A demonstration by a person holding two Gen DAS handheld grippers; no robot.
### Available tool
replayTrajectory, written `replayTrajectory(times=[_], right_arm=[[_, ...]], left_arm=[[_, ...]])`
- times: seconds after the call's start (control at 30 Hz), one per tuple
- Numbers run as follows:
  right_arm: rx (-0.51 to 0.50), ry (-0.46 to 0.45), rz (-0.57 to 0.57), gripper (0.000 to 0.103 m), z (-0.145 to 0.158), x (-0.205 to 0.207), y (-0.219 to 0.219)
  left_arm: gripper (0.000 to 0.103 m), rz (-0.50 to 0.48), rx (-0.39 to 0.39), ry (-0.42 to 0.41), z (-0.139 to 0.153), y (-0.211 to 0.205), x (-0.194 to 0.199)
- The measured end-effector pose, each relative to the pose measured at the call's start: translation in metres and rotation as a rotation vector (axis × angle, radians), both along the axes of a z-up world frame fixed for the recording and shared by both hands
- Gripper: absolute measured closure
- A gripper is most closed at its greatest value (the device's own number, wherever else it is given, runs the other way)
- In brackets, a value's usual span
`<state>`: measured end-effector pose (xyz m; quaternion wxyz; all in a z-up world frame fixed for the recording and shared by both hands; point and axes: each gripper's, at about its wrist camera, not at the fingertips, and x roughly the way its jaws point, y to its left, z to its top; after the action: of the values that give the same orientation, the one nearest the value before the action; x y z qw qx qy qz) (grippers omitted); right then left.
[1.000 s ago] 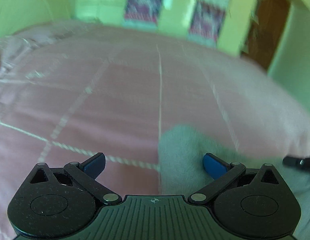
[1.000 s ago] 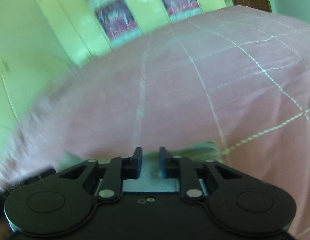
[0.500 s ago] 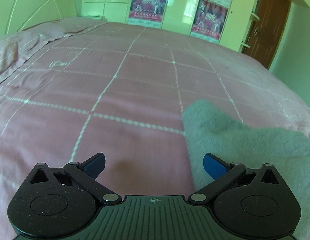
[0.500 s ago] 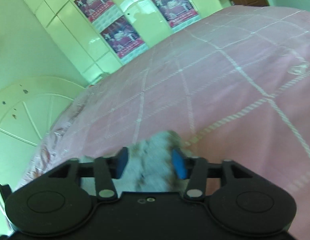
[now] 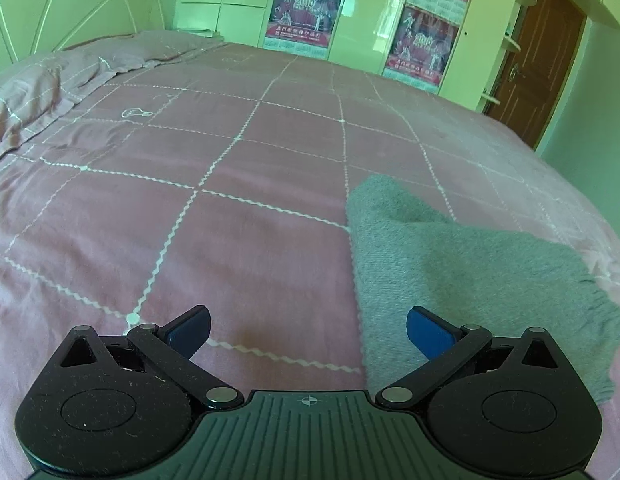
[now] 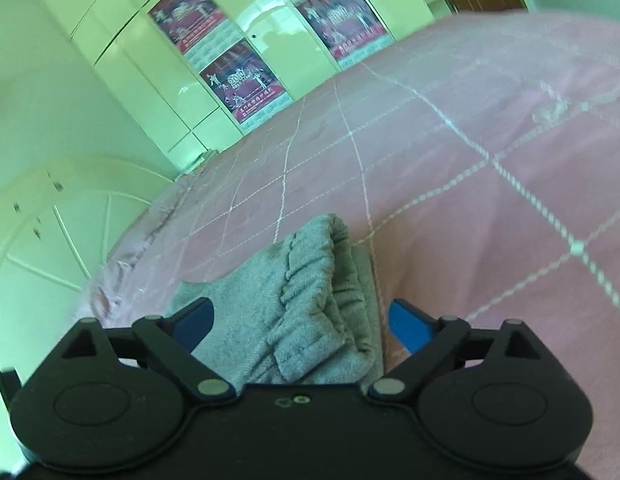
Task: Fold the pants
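Note:
Grey pants [image 5: 449,276] lie folded on the pink bedspread [image 5: 230,220], at the right of the left wrist view. My left gripper [image 5: 308,330] hovers open just beside their left edge, with only its right finger over the cloth. In the right wrist view the gathered elastic waistband of the pants [image 6: 310,292] lies between the blue pads of my right gripper [image 6: 300,322]. Its jaws are opening and stand wide, with neither pad pressing on the cloth.
The bed carries a pink cover with a white grid pattern and a rumpled pillow area [image 5: 38,92] at the far left. Pale green wardrobes with red posters [image 5: 306,8] line the far wall. A brown door [image 5: 537,60] stands at the right.
My right gripper went from shut on the grey cloth to wide open, and the waistband dropped onto the bed. Both views pulled back; the left gripper stayed open and slid left off the pants.

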<state>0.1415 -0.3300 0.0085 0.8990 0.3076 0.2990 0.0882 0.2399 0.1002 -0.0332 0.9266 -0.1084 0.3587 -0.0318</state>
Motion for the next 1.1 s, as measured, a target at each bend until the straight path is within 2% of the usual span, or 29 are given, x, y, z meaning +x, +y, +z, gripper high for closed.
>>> replayTrajectory(times=[0.07,0.17,0.23,0.3,0.4,0.43,0.53,0.67,0.83,0.97,1.0,1.07,1.1], right_arm=[[0.071,0.047,0.004,0.012,-0.011,0.007,-0.005],[0.265,0.121,0.009,0.012,-0.037,0.014,-0.017],[0.246,0.090,-0.045,0.017,-0.036,0.007,-0.020],[0.240,0.036,-0.058,0.016,-0.032,0.001,-0.020],[0.268,0.152,-0.042,0.014,-0.046,0.014,-0.020],[0.280,0.158,-0.028,0.014,-0.050,0.015,-0.019],[0.370,0.153,0.037,0.012,-0.061,0.017,-0.020],[0.450,0.137,0.042,0.009,-0.068,0.024,-0.032],[0.449,0.126,0.064,0.010,-0.070,0.041,-0.035],[0.441,0.130,0.109,0.008,-0.073,0.049,-0.033],[0.430,0.132,0.119,0.008,-0.072,0.051,-0.032],[0.422,0.129,0.123,0.008,-0.071,0.051,-0.031],[0.427,0.126,0.120,0.008,-0.071,0.051,-0.031]], left_arm=[[0.000,-0.010,-0.067,0.013,-0.003,0.002,0.003],[0.000,-0.055,-0.228,0.102,-0.018,0.006,0.014],[0.000,-0.065,-0.238,0.123,-0.023,0.004,0.016],[0.000,-0.083,-0.220,0.118,-0.026,0.001,0.015],[0.000,-0.101,-0.224,0.124,-0.031,-0.002,0.017],[0.000,-0.113,-0.232,0.127,-0.030,-0.005,0.018],[0.000,-0.168,-0.319,0.145,-0.033,-0.009,0.023],[0.000,-0.213,-0.444,0.182,-0.044,-0.010,0.041],[0.000,-0.212,-0.579,0.206,-0.056,-0.002,0.061],[0.000,-0.229,-0.596,0.203,-0.061,-0.004,0.066],[0.004,-0.226,-0.585,0.196,-0.061,-0.006,0.066],[0.028,-0.197,-0.544,0.182,-0.062,-0.009,0.065],[0.047,-0.179,-0.549,0.189,-0.066,-0.008,0.066]])
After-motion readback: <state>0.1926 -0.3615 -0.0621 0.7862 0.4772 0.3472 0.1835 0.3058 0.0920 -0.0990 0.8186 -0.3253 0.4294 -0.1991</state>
